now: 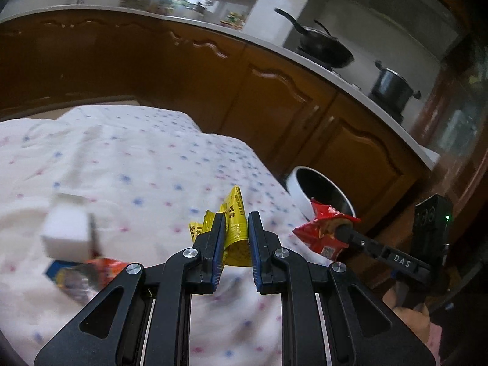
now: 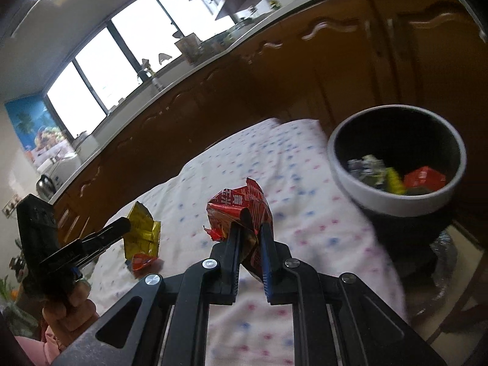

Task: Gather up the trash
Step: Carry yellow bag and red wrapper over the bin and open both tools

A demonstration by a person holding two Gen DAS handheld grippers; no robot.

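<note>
Yellow wrapper [image 1: 235,231]: pinched in the left tongs [image 1: 236,228], lifted off the table, at lower centre of the left wrist view; at lower left in the right wrist view.
Red wrapper [image 2: 244,210]: crumpled, pinched in the right tongs [image 2: 250,238], at centre of the right wrist view and held above the cloth, not resting on it.
Left tongs: pressed nearly together, clamping the yellow wrapper.
Right tongs: pressed nearly together, clamping the red wrapper.
Bin [image 2: 366,189]: round, white rim, dark inside, at the right of the right wrist view, just past the table edge; it stands beyond the red wrapper, near but not under it.
Bin contents: several scraps already inside, one red, one yellowish, some silvery.
Table [image 1: 137,152]: covered with a white cloth dotted red and blue.
Left on the table: a small white box [image 1: 65,235] and an orange and blue packet [image 1: 79,274] beneath it, lower left of the left wrist view, both blurred.
Progress: partly done, by my reading; some trash is binned, two pieces are in carry, at least two more wait.
Next: likely bring both wrappers over the bin's mouth and let go.
Background: wooden cabinets [image 1: 183,70], pans on a stove, upper right of the left wrist view.
</note>
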